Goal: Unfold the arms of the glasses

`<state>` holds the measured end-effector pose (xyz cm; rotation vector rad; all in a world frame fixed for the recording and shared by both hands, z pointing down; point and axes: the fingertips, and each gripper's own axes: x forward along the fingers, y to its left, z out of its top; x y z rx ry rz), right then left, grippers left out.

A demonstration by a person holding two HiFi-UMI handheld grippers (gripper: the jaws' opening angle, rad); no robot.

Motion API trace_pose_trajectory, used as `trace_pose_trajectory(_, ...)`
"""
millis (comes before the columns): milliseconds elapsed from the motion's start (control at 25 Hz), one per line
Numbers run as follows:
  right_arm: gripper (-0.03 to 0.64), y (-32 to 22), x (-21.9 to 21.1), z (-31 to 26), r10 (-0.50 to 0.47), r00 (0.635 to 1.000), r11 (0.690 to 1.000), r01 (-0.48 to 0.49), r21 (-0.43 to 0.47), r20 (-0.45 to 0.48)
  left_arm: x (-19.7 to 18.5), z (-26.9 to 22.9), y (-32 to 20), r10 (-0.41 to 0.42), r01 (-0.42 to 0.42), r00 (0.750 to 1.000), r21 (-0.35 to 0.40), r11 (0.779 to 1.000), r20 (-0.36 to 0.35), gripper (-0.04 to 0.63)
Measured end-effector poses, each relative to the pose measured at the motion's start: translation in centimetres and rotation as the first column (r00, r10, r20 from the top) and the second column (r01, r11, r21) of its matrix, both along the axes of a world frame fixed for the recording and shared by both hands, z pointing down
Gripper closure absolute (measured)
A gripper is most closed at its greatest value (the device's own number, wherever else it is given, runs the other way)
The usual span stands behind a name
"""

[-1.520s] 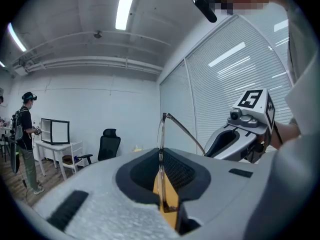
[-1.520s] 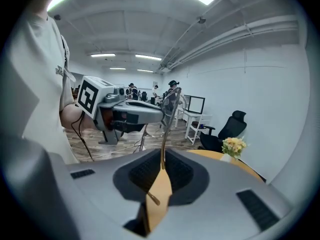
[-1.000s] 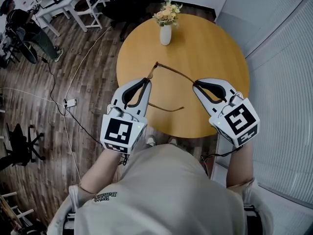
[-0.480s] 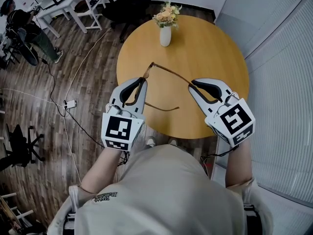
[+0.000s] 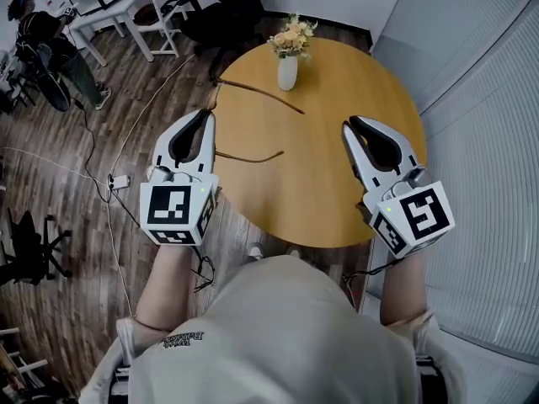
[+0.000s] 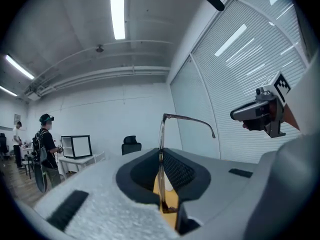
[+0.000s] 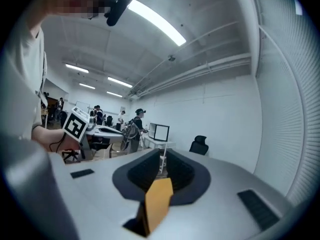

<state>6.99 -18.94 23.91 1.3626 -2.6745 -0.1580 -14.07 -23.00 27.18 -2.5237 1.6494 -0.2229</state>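
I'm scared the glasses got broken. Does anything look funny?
Nothing stands out. The glasses hang in the left hand-held gripper, both arms swung out, with no visible bend or break. The right hand-held gripper holds nothing. The vase stands upright on the table.

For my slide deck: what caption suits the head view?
Left hand-held gripper holds the glasses, arms unfolded, over the table; right hand-held gripper empty.

The table [image 5: 337, 183] is smooth wood, the vase [image 5: 287, 72] glossy, the glasses [image 6: 161, 134] perhaps metal.
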Motion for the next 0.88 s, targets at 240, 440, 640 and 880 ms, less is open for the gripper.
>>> trace_pose_trajectory(240, 0.571, 0.1, 2.6, -6.0, 0.124, 0.983, 0.975, -0.146, 0.170, 0.133, -0.3, -5.7, 0.5, 0.021, -0.016, 0.999, 0.140, 0.990, -0.028, 0.555)
trace_pose_trajectory(440, 0.571, 0.9, 3.6, -8.8, 0.160, 0.966, 0.949, -0.207, 0.239, 0.201, 0.1, -9.4, 1.3, 0.097, -0.072, 0.988, 0.197, 0.978, -0.123, 0.555)
trace_pose_trajectory(640, 0.571, 2.0, 4.7, -9.8, 0.183, 0.947, 0.933, -0.252, 0.257, 0.265, 0.4, -10.8, 2.4, 0.128, -0.096, 0.983, 0.226, 0.969, -0.132, 0.555)
trace_pose_trajectory(880, 0.572, 2.6, 5.3, -9.2, 0.199, 0.943, 0.937, -0.262, 0.231, 0.265, 0.3, -9.7, 2.5, 0.123, -0.091, 0.980, 0.199, 0.976, -0.153, 0.555)
